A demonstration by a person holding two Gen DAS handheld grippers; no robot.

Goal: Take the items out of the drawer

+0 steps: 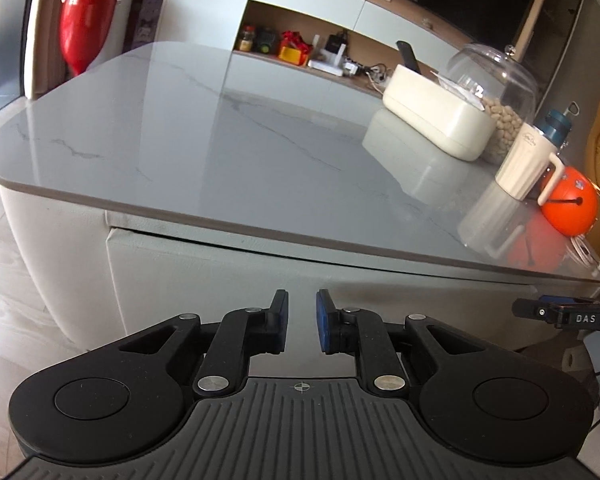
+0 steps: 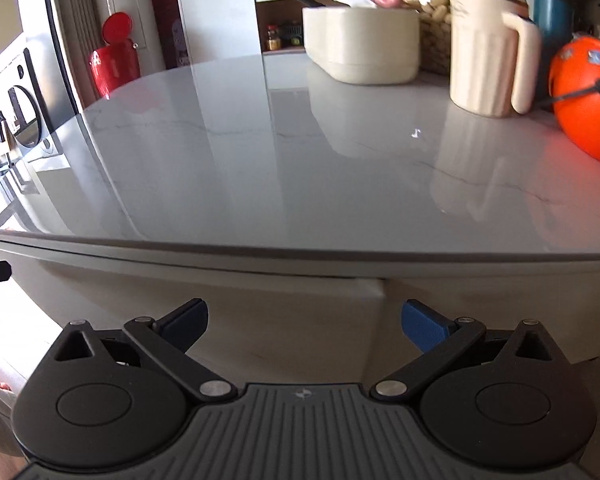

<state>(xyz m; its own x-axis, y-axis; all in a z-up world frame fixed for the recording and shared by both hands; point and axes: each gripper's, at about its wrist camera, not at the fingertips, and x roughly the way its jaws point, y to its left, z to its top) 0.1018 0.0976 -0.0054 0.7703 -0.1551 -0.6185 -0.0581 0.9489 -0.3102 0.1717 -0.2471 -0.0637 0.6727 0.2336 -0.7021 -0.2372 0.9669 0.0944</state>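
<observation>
The drawer front [image 1: 236,276] is a white panel just under the grey marble tabletop [image 1: 220,140]; nothing of its inside shows. My left gripper [image 1: 302,314] hovers in front of this panel, its blue pads a narrow gap apart with nothing between them. In the right wrist view the same drawer front [image 2: 284,312] ends in a corner at its right side. My right gripper [image 2: 304,320] faces it with its jaws spread wide and empty. A black part of the right gripper [image 1: 560,314] shows at the right edge of the left wrist view.
On the tabletop stand a cream box [image 2: 360,48], a glass dome over nuts [image 1: 496,80], a cream jug with a teal lid [image 2: 488,56] and an orange ball-shaped object [image 2: 588,100]. A red bin [image 1: 86,28] stands beyond the table, with shelves [image 1: 300,48] behind.
</observation>
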